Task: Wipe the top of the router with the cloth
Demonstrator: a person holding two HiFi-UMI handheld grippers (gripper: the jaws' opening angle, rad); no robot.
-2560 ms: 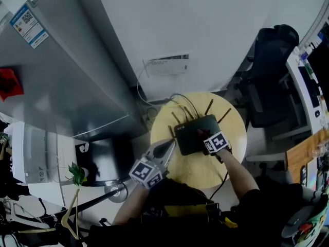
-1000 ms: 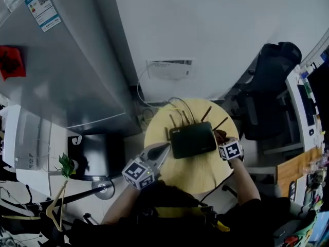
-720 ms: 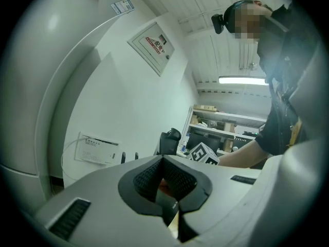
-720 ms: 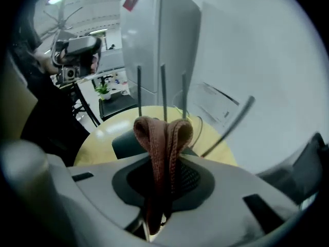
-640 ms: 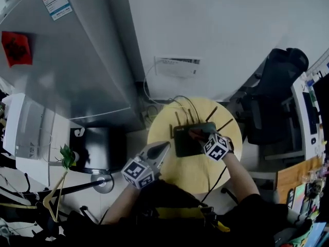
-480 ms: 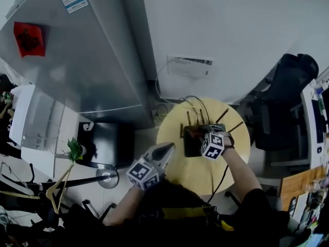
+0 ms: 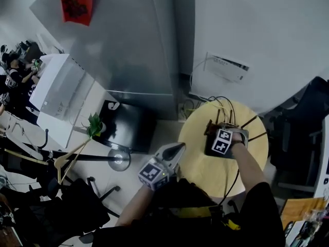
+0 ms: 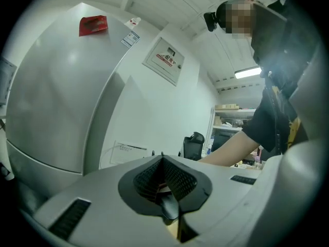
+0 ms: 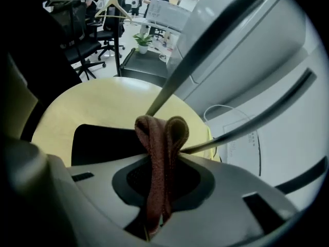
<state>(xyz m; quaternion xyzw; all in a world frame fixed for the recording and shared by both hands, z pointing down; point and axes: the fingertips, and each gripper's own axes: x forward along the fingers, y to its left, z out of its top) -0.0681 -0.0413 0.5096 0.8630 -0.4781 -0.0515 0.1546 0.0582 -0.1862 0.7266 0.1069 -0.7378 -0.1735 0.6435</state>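
The black router [image 7: 212, 147] lies on a round yellow table [image 7: 198, 158], its antennas [image 7: 253, 121] pointing toward the wall. My right gripper [image 7: 212, 133] is over the router's left part, shut on a folded brown cloth [image 9: 161, 148]. In the right gripper view the cloth sticks out between the jaws over the router's dark top [image 9: 100, 142], with two antennas [image 9: 175, 84] crossing ahead. My left gripper [image 7: 176, 148] hangs off the table's left edge. It is shut with nothing in it [image 8: 169, 202] and points up at the wall.
A grey fridge [image 7: 128, 50] stands left of the table, with a black box [image 7: 126, 133] and a potted plant [image 7: 94, 125] on the floor beside it. Cables [image 7: 216, 102] run from the router to a wall panel [image 7: 226, 68]. A dark chair [image 7: 308, 117] is at the right.
My right gripper has swept the cloth from the router's right side across its top to the left part. The head view has swung. The left gripper stays beside the table.
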